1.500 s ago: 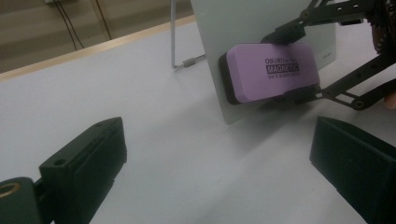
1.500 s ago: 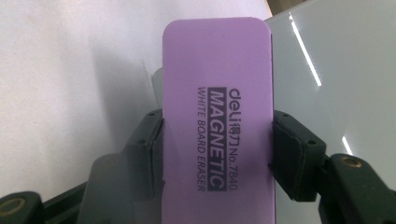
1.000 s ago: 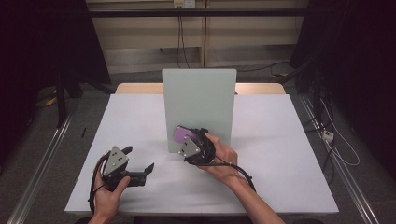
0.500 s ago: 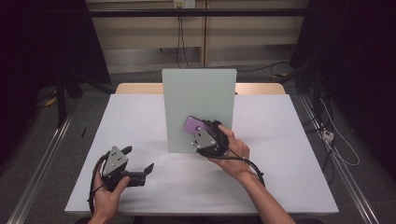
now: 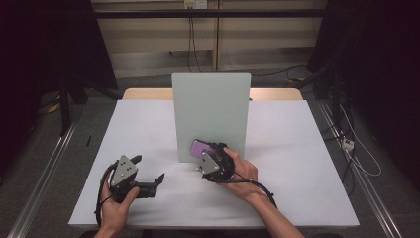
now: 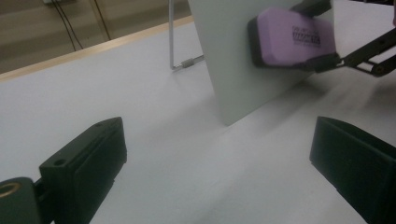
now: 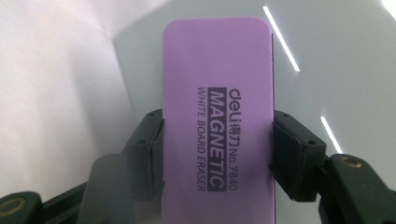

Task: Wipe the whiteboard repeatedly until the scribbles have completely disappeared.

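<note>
A pale grey-green whiteboard [image 5: 210, 106] stands upright on the white table [image 5: 297, 163]. My right gripper [image 5: 210, 151] is shut on a purple magnetic whiteboard eraser [image 5: 203, 147] and holds it against the lower left part of the board's face. In the right gripper view the eraser [image 7: 217, 116] sits flat between both jaws, with the board [image 7: 327, 60] right behind it. From the left gripper view the eraser [image 6: 294, 37] is pressed on the board [image 6: 233, 60]. My left gripper [image 5: 153, 182] rests open on the table at the front left, with nothing between its jaws.
A thin metal stand leg [image 6: 180, 46] props the board from behind. The wooden table edge [image 5: 277, 93] shows behind the white surface. Cables [image 5: 351, 148] and metal floor rails [image 5: 44, 168] lie beside the table.
My right gripper has carried the eraser up across the board and then back down and left to its lower part. The left gripper has stayed still.
</note>
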A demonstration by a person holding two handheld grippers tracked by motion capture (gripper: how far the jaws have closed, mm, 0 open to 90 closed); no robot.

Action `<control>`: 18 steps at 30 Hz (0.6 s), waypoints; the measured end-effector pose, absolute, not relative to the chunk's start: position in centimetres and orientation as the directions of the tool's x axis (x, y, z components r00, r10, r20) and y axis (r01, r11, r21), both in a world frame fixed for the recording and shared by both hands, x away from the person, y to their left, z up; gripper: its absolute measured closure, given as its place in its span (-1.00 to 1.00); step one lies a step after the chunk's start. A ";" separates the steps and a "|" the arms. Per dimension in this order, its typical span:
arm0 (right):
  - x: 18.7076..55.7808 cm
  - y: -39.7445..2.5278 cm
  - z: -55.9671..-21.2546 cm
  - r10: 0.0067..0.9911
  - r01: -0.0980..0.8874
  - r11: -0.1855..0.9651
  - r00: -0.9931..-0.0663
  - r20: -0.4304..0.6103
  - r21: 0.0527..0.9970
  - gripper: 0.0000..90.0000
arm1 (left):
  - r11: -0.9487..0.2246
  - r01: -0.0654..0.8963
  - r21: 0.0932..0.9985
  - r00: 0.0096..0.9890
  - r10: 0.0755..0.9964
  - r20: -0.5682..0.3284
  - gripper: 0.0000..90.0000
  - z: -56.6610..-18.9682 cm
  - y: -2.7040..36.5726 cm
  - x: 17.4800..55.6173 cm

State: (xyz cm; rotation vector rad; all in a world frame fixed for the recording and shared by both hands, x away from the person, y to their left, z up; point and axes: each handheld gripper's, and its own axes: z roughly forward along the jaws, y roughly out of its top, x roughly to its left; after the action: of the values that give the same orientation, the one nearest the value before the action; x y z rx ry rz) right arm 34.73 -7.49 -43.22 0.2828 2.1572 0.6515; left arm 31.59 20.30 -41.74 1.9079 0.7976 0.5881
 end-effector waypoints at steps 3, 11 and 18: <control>34.9 -6.5 -43.3 0.382 -0.053 0.847 -0.633 -0.674 0.530 -0.06 | -0.339 0.280 0.898 0.673 0.736 0.068 -0.92 -41.8 20.3 31.6; 34.9 -3.9 -44.1 0.345 -0.088 0.848 -0.656 -0.672 0.522 -0.06 | -0.332 0.279 0.901 0.671 0.739 0.064 -0.92 -41.8 20.5 31.6; 34.8 -4.8 -44.2 0.340 -0.077 0.859 -0.654 -0.675 0.507 -0.06 | -0.322 0.283 0.904 0.665 0.744 0.057 -0.92 -41.8 20.6 31.5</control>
State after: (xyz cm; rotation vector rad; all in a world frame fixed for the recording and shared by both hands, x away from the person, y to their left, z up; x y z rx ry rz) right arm 34.79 -4.79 -44.25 0.1898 2.1995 0.6422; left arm 31.48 20.57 -41.76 1.8948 0.8068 0.5875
